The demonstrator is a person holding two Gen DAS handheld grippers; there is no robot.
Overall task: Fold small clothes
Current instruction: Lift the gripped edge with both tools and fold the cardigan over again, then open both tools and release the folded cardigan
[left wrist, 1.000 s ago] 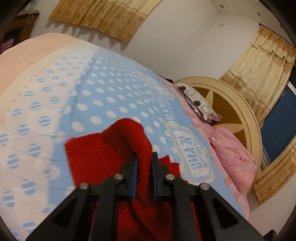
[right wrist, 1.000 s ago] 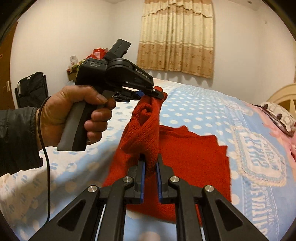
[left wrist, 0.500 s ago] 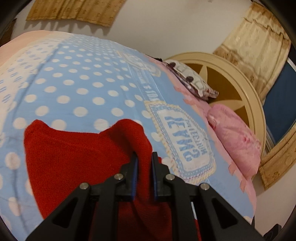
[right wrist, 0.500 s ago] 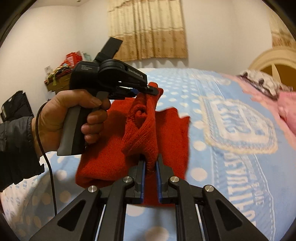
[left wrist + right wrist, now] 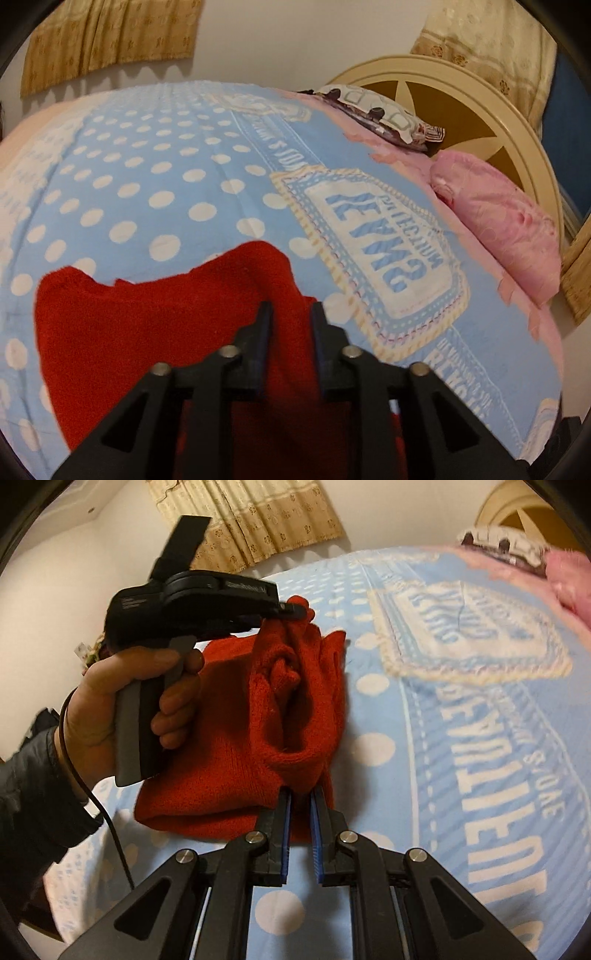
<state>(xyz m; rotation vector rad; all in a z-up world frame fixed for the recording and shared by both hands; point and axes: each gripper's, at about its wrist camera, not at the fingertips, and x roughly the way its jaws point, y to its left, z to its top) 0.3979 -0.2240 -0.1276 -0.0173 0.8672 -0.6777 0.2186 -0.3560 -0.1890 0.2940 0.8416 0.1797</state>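
Red knit garment lies on the blue polka-dot blanket, partly folded over itself; one edge is lifted off the lower layer and strung between the two tools. In the left wrist view the same garment spreads flat to the left, with a raised ridge running up between the fingers.

Left gripper: jaws narrow, pinching that ridge of red knit. In the right wrist view the left gripper is held in a bare hand, dark sleeve at the wrist, a cable hanging down from it; its tip bites the far top corner of the lifted edge.

Right gripper: jaws narrow, clamped on the near end of the lifted edge, blue pads visible on the inner faces.

Blanket has a white printed text patch just right of the garment. Pink pillow and patterned pillow sit against a cream headboard. Beige curtains hang on the far wall.
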